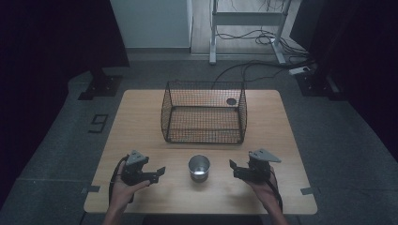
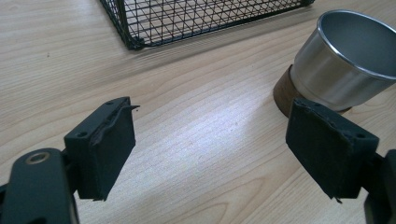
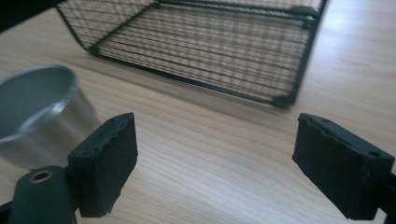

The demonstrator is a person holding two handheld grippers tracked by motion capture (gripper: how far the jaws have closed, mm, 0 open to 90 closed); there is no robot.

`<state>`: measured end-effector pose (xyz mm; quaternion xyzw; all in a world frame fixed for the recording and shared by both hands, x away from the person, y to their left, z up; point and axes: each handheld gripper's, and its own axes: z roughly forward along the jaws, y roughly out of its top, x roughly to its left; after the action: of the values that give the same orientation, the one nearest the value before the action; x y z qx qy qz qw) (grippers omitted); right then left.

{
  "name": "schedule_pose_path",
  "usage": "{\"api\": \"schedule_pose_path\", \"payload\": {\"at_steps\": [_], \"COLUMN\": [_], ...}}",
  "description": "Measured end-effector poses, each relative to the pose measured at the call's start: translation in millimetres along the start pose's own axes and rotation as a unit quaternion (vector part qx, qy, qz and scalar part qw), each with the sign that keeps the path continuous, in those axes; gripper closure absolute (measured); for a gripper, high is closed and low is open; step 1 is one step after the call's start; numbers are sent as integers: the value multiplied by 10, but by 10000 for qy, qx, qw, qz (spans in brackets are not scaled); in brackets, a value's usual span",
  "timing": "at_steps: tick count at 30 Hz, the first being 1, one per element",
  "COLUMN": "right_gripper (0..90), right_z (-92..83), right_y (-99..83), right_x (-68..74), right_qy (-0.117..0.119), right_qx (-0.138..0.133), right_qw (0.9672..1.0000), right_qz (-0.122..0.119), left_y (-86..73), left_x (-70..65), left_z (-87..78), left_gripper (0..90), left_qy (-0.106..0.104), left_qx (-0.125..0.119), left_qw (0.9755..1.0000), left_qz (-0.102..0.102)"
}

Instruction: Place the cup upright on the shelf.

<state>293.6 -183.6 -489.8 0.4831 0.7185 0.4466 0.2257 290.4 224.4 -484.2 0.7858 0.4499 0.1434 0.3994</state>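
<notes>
Steel cup (image 1: 199, 167) btwn left gripper (image 1: 157, 173) & right gripper (image 1: 233, 168), both open.

We see a pale wooden surface (image 1: 141, 117) standing on grey carpeted floor (image 1: 56, 140). Toward its far half sits a black wire basket (image 1: 204, 117), open at the top; a small dark round spot (image 1: 231, 101) shows on the wood at its far right corner, seen through the mesh. Nearer the front edge, centred, stands a shiny metal cup (image 1: 199, 167), upright, on a dark round base, well apart from the basket. Beyond the surface we see the white legs of a frame (image 1: 213, 37) with loose black cables (image 1: 253, 37) on the floor, and dark curtains (image 1: 47, 37) at both sides.
</notes>
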Motion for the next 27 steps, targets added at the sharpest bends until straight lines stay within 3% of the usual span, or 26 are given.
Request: {"api": "schedule_pose_path", "payload": {"at_steps": [10,27], "right_gripper": [131,130], "right_z": [-69,91], "right_y": [135,289], "right_x": [203,547], "right_qy": [233,739], "right_qx": [-138,-147], "right_qw": [9994,9962], "right_qz": [-200,-428], "left_y": [2,4], "left_x": [31,48], "left_z": [-51,-80], "left_gripper": [161,161], "left_qy": [33,33], "left_qx": [-66,-93], "left_qw": [10000,9999], "left_qz": [-52,-68]}}
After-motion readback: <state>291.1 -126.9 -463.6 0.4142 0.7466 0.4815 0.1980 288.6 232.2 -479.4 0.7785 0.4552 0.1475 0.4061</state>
